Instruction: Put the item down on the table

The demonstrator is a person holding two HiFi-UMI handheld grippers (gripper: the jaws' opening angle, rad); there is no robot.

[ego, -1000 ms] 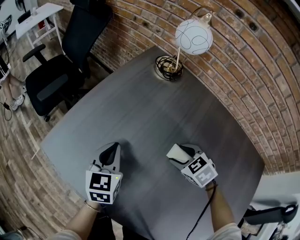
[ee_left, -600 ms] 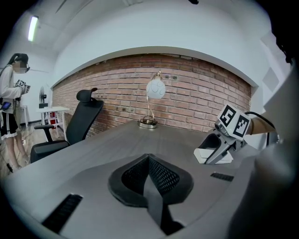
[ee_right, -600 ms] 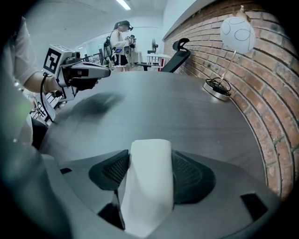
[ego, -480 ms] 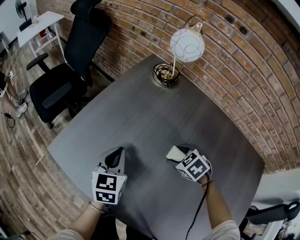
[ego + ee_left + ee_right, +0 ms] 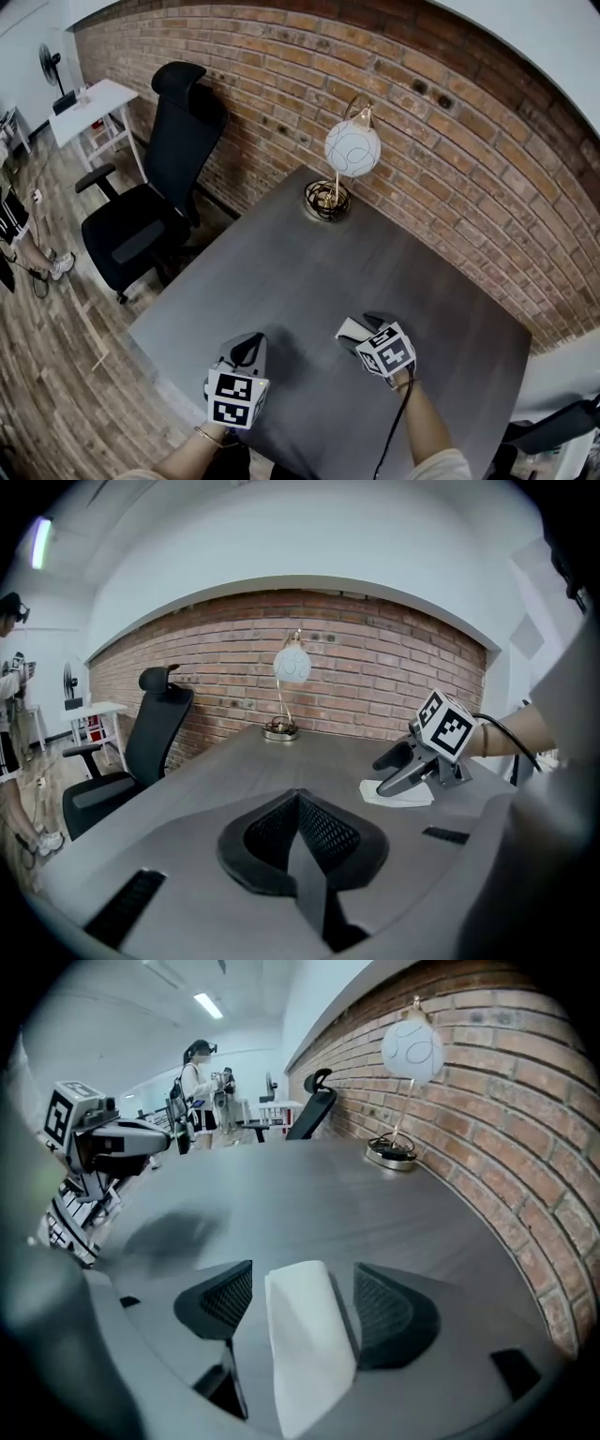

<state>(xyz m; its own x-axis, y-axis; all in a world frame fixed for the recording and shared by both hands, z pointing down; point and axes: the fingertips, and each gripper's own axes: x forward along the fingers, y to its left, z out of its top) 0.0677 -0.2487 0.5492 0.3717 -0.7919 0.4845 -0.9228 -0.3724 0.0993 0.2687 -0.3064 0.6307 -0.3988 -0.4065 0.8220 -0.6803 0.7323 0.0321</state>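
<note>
Both forearms come in from the near edge of the grey table [image 5: 309,253], each hand behind its marker cube, and both tools point away from the person toward the brick wall [image 5: 281,56].

The left gripper [image 5: 247,349] is held low over the near left part of the table. Its jaws are closed together with nothing between them (the left gripper view shows the two pads meeting in a single point), and a thin band circles that wrist.

The right gripper [image 5: 367,328] sits just to the right, tilted down to the surface, with a black cable [image 5: 394,433] running back along the forearm. Its jaws stand apart, and the white item [image 5: 305,1335] — flat, pale, a folded piece by the look of it — lies on the table between them, a narrow gap showing on either side.

From the left gripper's camera the same item [image 5: 398,792] rests flat on the tabletop under the right tool's fingers.

At the far corner stands a lamp [image 5: 352,150] with a round white shade; a black office chair [image 5: 155,211] is beside the table, on the wood floor.
</note>
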